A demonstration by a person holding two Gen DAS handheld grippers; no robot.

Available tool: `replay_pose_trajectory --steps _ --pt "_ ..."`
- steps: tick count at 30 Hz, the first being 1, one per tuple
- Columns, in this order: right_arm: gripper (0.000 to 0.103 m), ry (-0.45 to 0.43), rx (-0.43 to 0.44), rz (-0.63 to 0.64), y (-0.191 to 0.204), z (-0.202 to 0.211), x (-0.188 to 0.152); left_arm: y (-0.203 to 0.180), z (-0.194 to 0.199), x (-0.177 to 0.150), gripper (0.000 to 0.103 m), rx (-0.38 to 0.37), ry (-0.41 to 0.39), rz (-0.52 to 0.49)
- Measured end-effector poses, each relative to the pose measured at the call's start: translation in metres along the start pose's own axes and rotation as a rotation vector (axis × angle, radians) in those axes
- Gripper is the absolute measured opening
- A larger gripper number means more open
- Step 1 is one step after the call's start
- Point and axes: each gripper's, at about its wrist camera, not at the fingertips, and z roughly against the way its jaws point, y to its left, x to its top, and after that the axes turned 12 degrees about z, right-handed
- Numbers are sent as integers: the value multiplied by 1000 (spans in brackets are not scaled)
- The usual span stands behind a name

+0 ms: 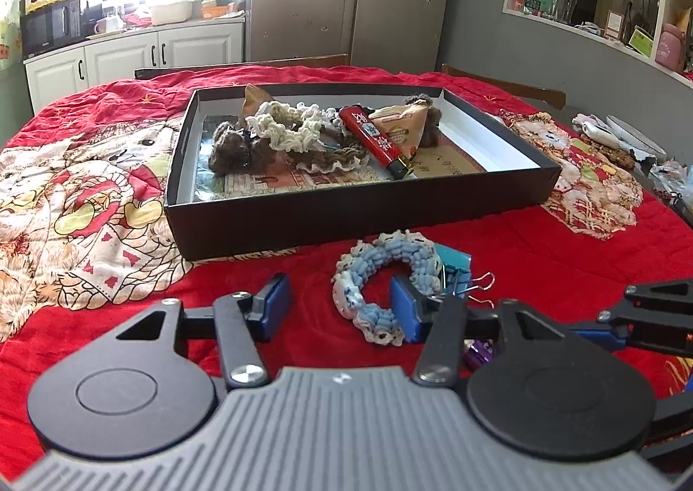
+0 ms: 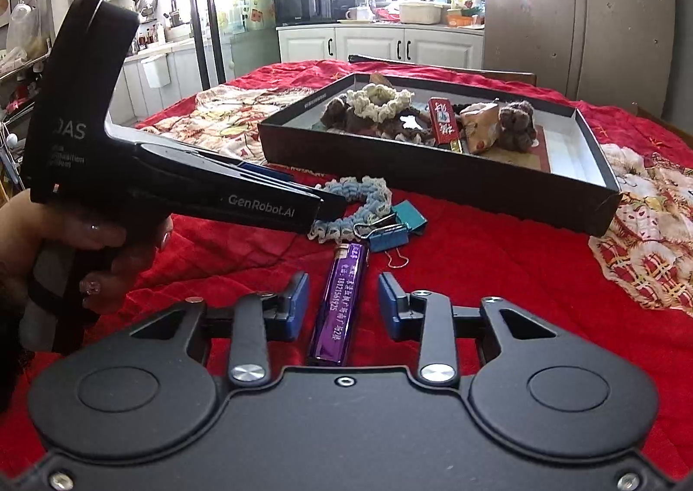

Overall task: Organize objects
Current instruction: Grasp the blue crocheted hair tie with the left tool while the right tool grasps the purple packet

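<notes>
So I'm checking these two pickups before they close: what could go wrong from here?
1. The left gripper straddles only one side of the blue crocheted scrunchie. The teal binder clip lies against the scrunchie, so its wire handles may snag and get dragged along.
2. The right gripper has the purple lighter between open jaws. It looks glossy and slim, so it may slip or pivot when lifted toward the black box.

Quilt (image 1: 498, 248) red, printed with cream cartoon cats, plaid patches. Box (image 1: 346, 209) black outside, white inside. Scrunchie (image 1: 385, 283) light blue with white trim. Clips (image 2: 394, 226) teal and blue. Lighter (image 2: 338, 309) purple, white lettering. Boxed lighter (image 1: 377, 140) red, white print. Gripper pads (image 2: 299, 304) blue, bodies black.
</notes>
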Motion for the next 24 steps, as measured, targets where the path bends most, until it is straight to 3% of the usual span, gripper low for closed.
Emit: replay_pose_trajectory --steps 4,8,15,20,24 --pt "28 12 3 -1 -2 -4 -2 -2 -2 -1 57 7 2 -6" --pt "28 17 4 -4 -2 -5 -2 -5 -4 -3 45 23 -2 -15" --pt "27 23 1 7 -1 -8 -3 -12 -6 -6 39 51 -16 -53" --pt "25 25 -5 17 0 -8 -3 -14 -5 -6 24 44 -13 -52" --pt "22 25 -7 20 1 -9 -3 -15 -5 -6 20 43 -14 -59"
